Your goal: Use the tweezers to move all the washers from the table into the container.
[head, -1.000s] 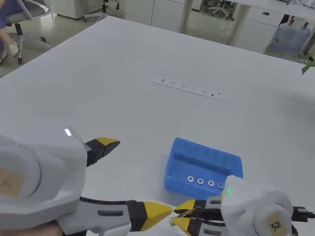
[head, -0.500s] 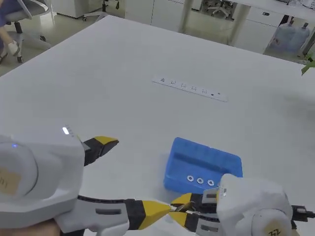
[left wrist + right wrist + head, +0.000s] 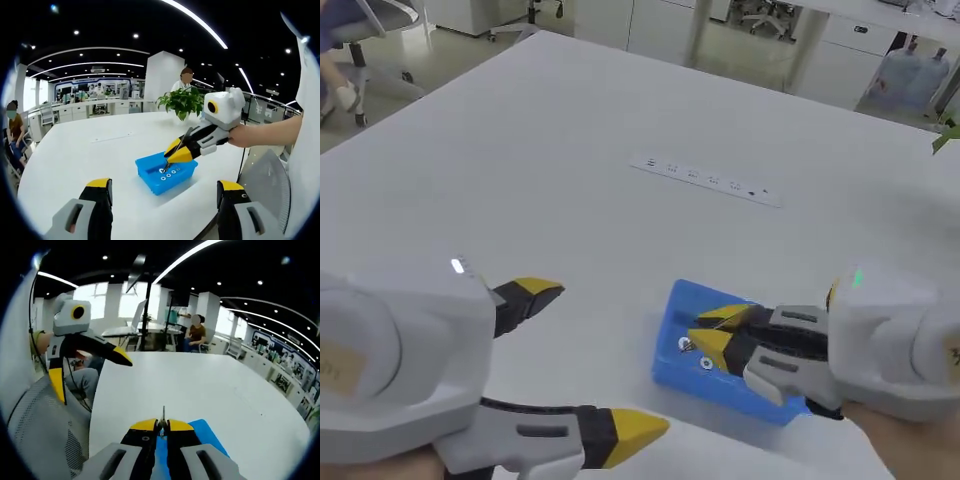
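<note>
- The right gripper (image 3: 715,330) has its jaws pinched tight on the tweezers (image 3: 163,415), so it's closed and gripping those.
- The tweezers' tips point down into the blue container (image 3: 765,322), right by its near-left corner.
- I honestly can't tell if there's a washer caught in the tips, it's too small.
- A row of washers (image 3: 170,176) is already lying inside the container.
- The left gripper (image 3: 595,360) has its jaws spread wide with nothing between them, hovering over the table (image 3: 520,150) just left of the container.
- A white power strip (image 3: 705,180) lies further back on the table, well apart from everything.
</note>
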The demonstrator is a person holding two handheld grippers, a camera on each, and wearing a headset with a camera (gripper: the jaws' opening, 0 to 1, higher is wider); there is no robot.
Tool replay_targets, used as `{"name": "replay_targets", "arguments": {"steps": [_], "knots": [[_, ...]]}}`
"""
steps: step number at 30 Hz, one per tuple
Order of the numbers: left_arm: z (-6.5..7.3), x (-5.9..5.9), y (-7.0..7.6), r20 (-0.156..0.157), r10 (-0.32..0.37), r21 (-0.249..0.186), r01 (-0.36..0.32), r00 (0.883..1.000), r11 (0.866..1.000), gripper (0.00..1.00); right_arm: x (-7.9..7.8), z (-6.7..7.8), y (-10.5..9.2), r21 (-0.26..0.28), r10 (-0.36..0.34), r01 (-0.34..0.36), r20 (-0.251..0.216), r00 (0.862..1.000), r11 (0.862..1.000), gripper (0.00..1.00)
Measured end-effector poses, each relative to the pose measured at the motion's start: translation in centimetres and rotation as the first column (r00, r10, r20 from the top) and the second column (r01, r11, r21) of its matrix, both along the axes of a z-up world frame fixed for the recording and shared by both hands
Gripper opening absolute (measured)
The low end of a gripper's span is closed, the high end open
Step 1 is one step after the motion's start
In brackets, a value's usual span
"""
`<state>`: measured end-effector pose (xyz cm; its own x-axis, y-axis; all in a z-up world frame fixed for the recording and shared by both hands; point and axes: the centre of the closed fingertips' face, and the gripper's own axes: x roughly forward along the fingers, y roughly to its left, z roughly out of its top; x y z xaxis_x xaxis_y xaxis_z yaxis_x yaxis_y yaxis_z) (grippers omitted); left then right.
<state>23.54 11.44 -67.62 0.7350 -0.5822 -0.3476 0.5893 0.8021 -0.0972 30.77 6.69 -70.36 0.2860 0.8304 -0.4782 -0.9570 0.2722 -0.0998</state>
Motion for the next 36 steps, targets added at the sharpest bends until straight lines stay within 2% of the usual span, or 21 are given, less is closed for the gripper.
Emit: {"name": "replay_targets", "arguments": {"steps": [1,3,6,7,10,13,19,23,32,36], "knots": [[0.0,0.0,0.1,0.000,0.001,-0.001,-0.001,1.000,1.000,0.88,0.2,-0.1,0.0,0.003,-0.010,0.010,-0.008,1.000,1.000,0.03],[0.0,0.0,0.2,-0.001,0.005,-0.002,-0.005,1.000,1.000,0.88,1.2,-0.7,-0.2,0.010,-0.054,0.055,-0.061,0.997,0.998,0.03],[-0.1,0.0,0.4,-0.004,0.009,0.000,-0.009,1.000,1.000,0.88,2.6,-1.8,-0.5,-0.009,-0.107,0.107,-0.104,0.989,0.994,0.03],[-0.1,0.0,0.4,-0.006,0.010,0.000,-0.010,1.000,1.000,0.87,2.9,-2.0,-0.5,-0.010,-0.111,0.111,-0.110,0.988,0.994,0.03],[-0.1,0.0,0.5,-0.009,0.012,-0.001,-0.012,1.000,1.000,0.87,3.6,-3.2,-0.4,-0.023,-0.138,0.136,-0.171,0.976,0.990,0.03],[-0.2,0.0,0.6,-0.011,0.013,-0.001,-0.013,1.000,1.000,0.87,4.0,-4.2,-0.4,-0.045,-0.150,0.144,-0.200,0.968,0.989,0.03],[-0.3,0.0,0.6,-0.014,0.013,0.002,-0.013,1.000,1.000,0.86,4.0,-5.7,-0.1,-0.084,-0.142,0.126,-0.227,0.963,0.988,0.03],[-0.3,-0.1,0.6,-0.014,0.012,0.004,-0.012,1.000,1.000,0.86,3.9,-6.5,-0.1,-0.117,-0.130,0.106,-0.222,0.966,0.988,0.03],[-0.3,-0.2,0.5,-0.018,0.009,0.010,-0.008,1.000,1.000,0.85,3.8,-7.2,-0.4,-0.153,-0.127,0.094,-0.220,0.967,0.984,0.03],[-0.4,-0.2,0.3,-0.022,-0.001,0.015,0.002,1.000,1.000,0.83,3.8,-7.2,-0.6,-0.151,-0.140,0.108,-0.221,0.965,0.983,0.03]]}}
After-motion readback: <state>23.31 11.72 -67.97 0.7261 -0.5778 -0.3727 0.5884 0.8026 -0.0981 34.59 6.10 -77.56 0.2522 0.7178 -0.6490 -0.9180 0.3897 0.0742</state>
